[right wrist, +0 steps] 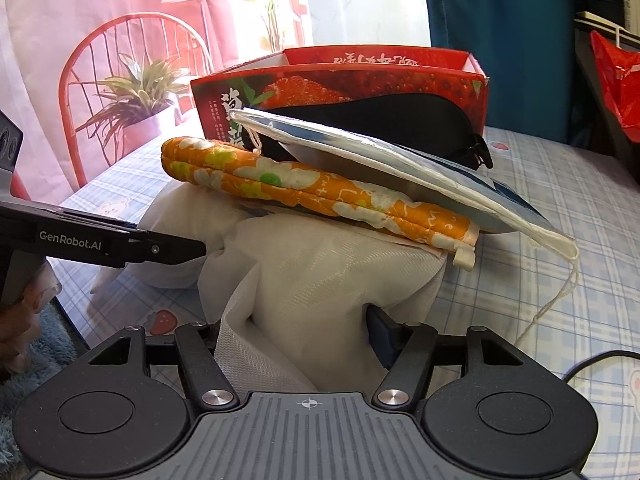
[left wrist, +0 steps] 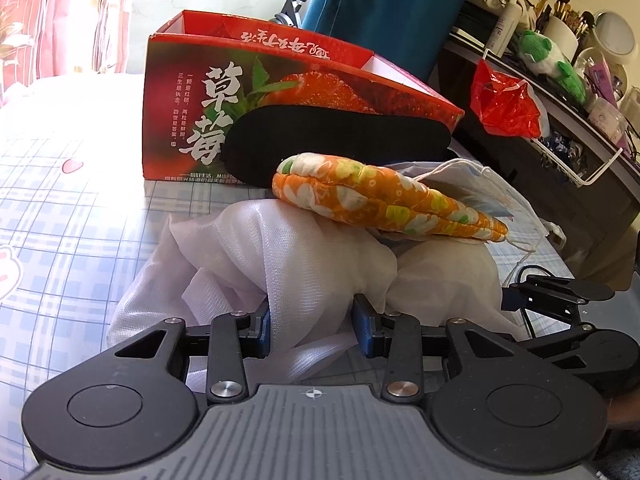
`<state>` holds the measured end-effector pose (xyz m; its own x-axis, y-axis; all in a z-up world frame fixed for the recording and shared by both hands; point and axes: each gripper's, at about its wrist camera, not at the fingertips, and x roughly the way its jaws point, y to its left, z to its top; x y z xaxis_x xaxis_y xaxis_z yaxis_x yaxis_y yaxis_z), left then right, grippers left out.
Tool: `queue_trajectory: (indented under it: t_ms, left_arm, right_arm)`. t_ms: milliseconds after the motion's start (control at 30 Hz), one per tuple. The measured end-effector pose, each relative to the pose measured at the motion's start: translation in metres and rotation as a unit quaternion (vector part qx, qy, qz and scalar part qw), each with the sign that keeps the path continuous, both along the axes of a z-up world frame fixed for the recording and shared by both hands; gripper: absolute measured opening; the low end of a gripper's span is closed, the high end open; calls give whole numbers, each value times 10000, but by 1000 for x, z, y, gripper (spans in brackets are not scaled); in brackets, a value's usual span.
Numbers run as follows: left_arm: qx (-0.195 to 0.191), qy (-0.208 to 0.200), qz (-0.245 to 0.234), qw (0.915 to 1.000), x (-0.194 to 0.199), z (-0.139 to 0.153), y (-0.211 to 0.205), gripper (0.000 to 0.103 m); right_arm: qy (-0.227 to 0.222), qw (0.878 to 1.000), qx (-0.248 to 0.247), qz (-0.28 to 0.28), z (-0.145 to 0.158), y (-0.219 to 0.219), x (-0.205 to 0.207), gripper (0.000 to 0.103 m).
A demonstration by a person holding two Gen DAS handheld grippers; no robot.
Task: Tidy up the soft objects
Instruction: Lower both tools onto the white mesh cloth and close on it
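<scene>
A crumpled white mesh cloth (left wrist: pixel 280 248) (right wrist: pixel 320 280) lies on the plaid tablecloth (left wrist: pixel 60 220). It carries an orange floral quilted pad (left wrist: pixel 384 200) (right wrist: pixel 312 188), a blue-white face mask (left wrist: pixel 472 184) (right wrist: pixel 400 160) and a black eye mask (left wrist: pixel 340 140) (right wrist: pixel 400 120). My left gripper (left wrist: pixel 314 320) (right wrist: pixel 202 248) is shut on a fold at the cloth's near left side. Its blue pads press the fabric. My right gripper (right wrist: pixel 298 336) (left wrist: pixel 516 294) is shut on a thicker bunch at the near right; the cloth hides its left finger. A red strawberry box (left wrist: pixel 192 92) (right wrist: pixel 400 80) stands open just behind the stack.
A dark shelf with a red plastic bag (left wrist: pixel 504 108), a green plush toy (left wrist: pixel 548 60) and cosmetics stands to the right of the table. A teal curtain (left wrist: pixel 380 0) hangs behind the box. A black cable (right wrist: pixel 600 360) lies at the near right. A hand (right wrist: pixel 16 320) holds the left gripper.
</scene>
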<state>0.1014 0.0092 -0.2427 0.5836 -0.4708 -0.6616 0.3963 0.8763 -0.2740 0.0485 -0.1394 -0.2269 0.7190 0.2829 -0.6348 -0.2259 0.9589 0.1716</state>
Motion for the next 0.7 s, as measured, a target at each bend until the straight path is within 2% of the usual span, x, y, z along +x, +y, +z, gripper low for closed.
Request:
queue_trajectory:
  t_ms: [367,433,533,633,700]
  left_arm:
    - [-50,41,-3,10000,2,-3,0,40]
    - [-54,-1,-36,10000,1,-2,0,28]
    - [10,-97,-90,9999,-3,1,-3,18]
    - [9,-157,-122,9998,-5,4,-2,10]
    - [-3,-225,-143,9996,-8,8,-2,9]
  right_arm:
    - [-22,10000,35,-7,-3,0,0,60]
    - [-32,10000,36,-5,-3,0,0,58]
    - [-95,9999,52,51,0,3,-3,54]
    - [-178,9998,37,125,5,5,-4,50]
    - [-239,9996,28,171,9,6,-6,48]
